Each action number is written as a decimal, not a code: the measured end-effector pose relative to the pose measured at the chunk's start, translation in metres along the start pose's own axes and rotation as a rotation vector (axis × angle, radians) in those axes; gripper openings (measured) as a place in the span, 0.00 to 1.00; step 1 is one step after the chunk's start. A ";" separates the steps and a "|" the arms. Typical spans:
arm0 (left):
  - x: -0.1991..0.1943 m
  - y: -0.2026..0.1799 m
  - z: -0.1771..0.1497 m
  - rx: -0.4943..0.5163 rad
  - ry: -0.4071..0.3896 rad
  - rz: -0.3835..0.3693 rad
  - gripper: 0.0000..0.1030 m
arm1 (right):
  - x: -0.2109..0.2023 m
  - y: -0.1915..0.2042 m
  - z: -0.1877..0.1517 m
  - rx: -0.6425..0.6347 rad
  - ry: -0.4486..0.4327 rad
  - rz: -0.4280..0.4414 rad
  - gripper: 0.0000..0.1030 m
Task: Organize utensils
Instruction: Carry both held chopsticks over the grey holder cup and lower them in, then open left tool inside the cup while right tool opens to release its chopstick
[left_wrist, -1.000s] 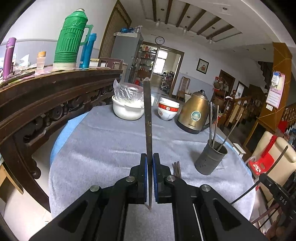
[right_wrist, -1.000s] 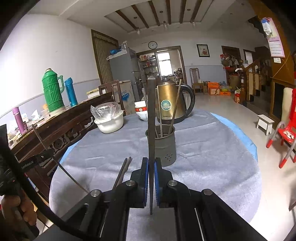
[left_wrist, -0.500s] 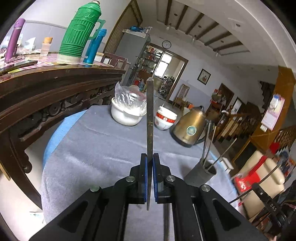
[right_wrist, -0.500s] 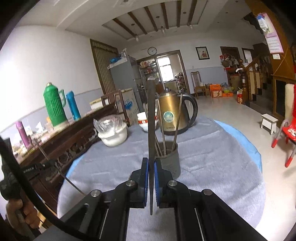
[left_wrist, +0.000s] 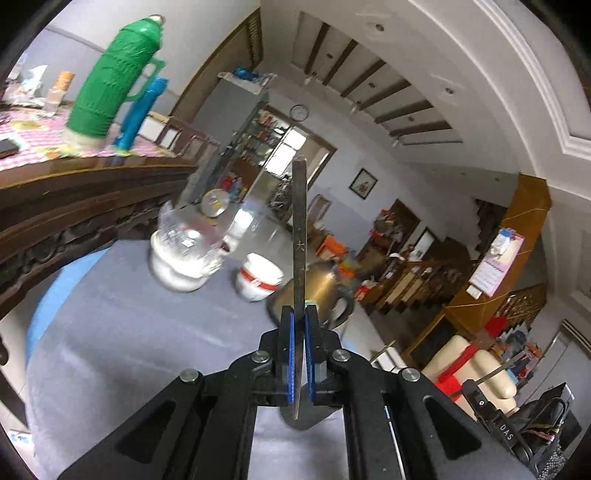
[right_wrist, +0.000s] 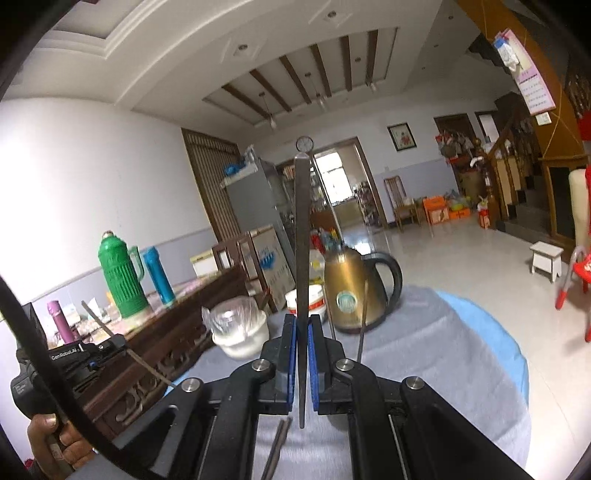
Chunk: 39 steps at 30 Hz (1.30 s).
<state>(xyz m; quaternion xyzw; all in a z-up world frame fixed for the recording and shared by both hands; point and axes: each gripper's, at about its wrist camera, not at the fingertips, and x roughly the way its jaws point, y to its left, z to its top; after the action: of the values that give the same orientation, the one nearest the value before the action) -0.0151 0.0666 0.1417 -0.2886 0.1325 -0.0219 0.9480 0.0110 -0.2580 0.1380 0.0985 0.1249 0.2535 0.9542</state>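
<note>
Left claw (left_wrist: 299, 360) and right claw (right_wrist: 303, 363) each clamped on one chopstick (left_wrist: 300, 236), tips raised off the tabletop (right_wrist: 424, 350), probably to clear the holder's rim.

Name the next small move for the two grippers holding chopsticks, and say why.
Probably bring both tips down toward the holder: each gripper, left and right, is shut on a chopstick pointing up, more chopsticks stand near the kettle, and a pair remains on the table.
</note>
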 end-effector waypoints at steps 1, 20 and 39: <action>0.004 -0.005 0.002 0.003 -0.001 -0.011 0.05 | 0.001 0.001 0.004 -0.003 -0.010 0.002 0.06; 0.136 -0.050 -0.017 0.090 0.138 -0.033 0.05 | 0.076 -0.032 0.015 0.009 0.037 -0.014 0.06; 0.209 -0.038 -0.077 0.136 0.413 0.064 0.06 | 0.160 -0.066 -0.041 0.033 0.352 -0.026 0.07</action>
<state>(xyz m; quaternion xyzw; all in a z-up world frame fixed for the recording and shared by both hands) 0.1676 -0.0313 0.0512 -0.2090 0.3312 -0.0593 0.9182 0.1638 -0.2276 0.0521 0.0666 0.2953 0.2527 0.9190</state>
